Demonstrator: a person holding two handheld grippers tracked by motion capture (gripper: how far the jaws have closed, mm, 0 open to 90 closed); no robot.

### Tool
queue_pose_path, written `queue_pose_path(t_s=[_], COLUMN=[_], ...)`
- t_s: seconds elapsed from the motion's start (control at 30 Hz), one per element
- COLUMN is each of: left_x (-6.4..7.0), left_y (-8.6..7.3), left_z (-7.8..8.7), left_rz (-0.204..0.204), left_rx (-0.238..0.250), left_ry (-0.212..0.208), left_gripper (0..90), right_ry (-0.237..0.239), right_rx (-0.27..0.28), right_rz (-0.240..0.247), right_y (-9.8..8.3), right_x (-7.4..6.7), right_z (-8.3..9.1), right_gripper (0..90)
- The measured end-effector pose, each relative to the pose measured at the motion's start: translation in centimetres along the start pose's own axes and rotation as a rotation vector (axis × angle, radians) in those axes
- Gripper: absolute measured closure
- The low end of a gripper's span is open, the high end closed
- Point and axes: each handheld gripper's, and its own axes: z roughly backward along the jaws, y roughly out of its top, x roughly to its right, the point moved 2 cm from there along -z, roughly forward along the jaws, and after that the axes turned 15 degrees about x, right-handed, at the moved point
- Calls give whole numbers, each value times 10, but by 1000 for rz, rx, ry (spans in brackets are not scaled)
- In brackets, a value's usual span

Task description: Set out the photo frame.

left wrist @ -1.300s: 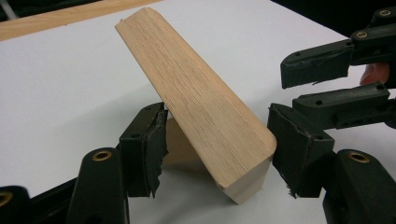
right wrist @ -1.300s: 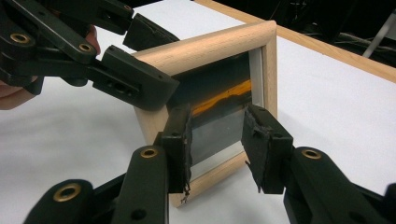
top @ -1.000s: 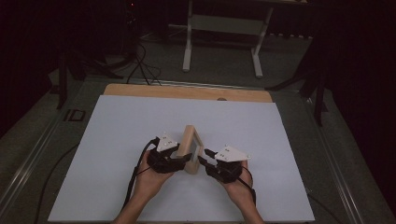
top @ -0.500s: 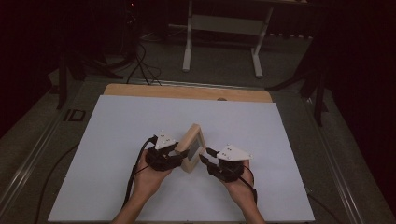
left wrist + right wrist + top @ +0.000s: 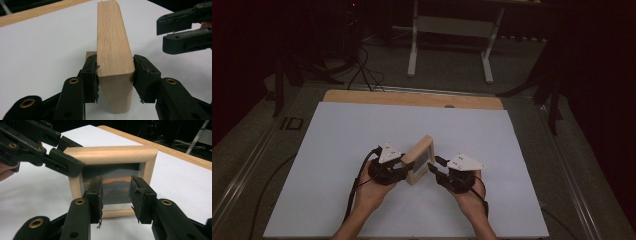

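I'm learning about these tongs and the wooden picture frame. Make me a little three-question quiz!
1. True or false: the left tongs clamp the wooden picture frame by its edge.
2. What do the right tongs point at: A) the frame's glass front, B) the floor?
3. What colour is the sheet under the frame?

Key: 1 true; 2 A; 3 white. The left tongs have just been closing, with the frame between them.

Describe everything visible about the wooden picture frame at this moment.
The wooden picture frame is small, of light, rounded-edged wood, with glass over a dark picture streaked with orange. It stands upright on the white table cover, near its middle. The left gripper, whose jaws have just been closing, clamps one side edge between its pads. The right gripper faces the glass, jaws apart.
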Motion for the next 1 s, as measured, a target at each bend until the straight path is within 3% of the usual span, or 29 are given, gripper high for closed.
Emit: queue_pose_path(t_s=[0.23, 0.4, 0.53, 0.9, 1.0], left_x=[0, -1, -1, -1, 0], left_y=[-1, -1, -1, -2, -3], left_z=[1, 2, 3, 3, 3], left_rz=[-32, -53, -59, -76, -96], left_rx=[6, 8, 10, 18, 19], left_ry=[-25, -39, -46, -69, -99], left_gripper=[578, 580, 581, 584, 590], right_ry=[-2, -59, -92, -111, -112], right_rx=[16, 45, 64, 72, 65], right_rz=[14, 30, 35, 24, 21], right_y=[4, 9, 12, 24, 27], right_x=[-3, 2, 9, 18, 21], right_z=[-2, 0, 0, -17, -25], right_gripper=[773, 889, 897, 897, 897])
